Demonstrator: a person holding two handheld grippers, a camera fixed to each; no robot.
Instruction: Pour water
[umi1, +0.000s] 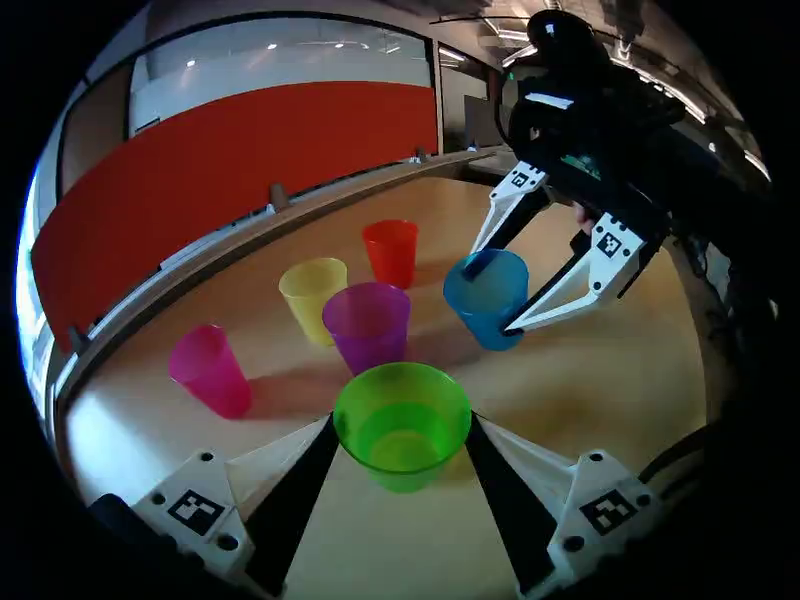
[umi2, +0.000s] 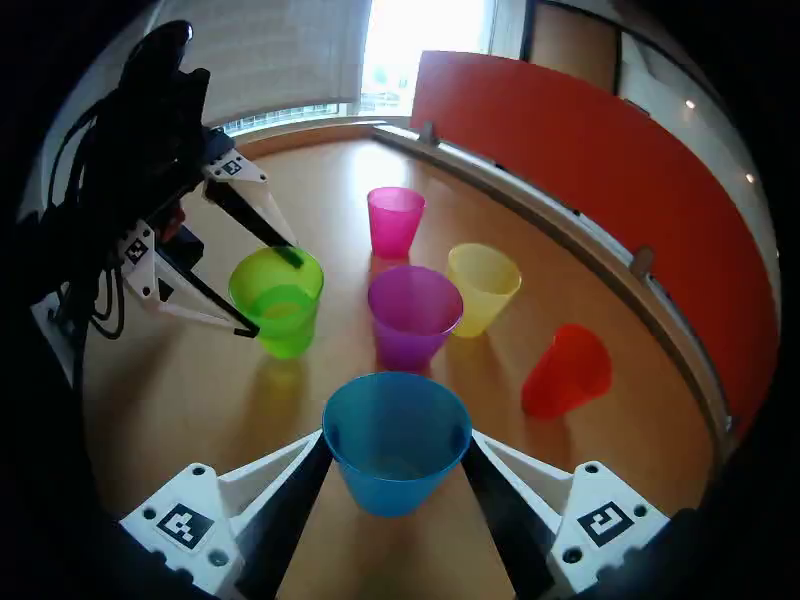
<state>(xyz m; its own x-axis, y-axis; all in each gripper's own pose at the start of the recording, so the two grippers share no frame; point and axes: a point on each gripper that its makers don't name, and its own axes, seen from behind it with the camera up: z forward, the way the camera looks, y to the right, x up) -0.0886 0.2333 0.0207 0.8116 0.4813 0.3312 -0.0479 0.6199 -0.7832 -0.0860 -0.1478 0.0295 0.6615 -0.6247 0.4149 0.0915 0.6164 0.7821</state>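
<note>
Six cups, all different: green cup (umi1: 402, 440), blue cup (umi1: 488, 300), purple cup (umi1: 367, 325), yellow cup (umi1: 313, 297), red cup (umi1: 391, 250), pink cup (umi1: 210, 370). Two grippers: left gripper (umi1: 402, 425), right gripper (umi2: 397, 440). One desk (umi1: 600, 380).

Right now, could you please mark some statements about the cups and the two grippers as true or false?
1. The left gripper grips the green cup. True.
2. The right gripper is empty. False: it grips the blue cup.
3. The purple cup lies on its side. False: the purple cup stands upright on the table.
4. The pink cup stands free, in no gripper. True.
</note>
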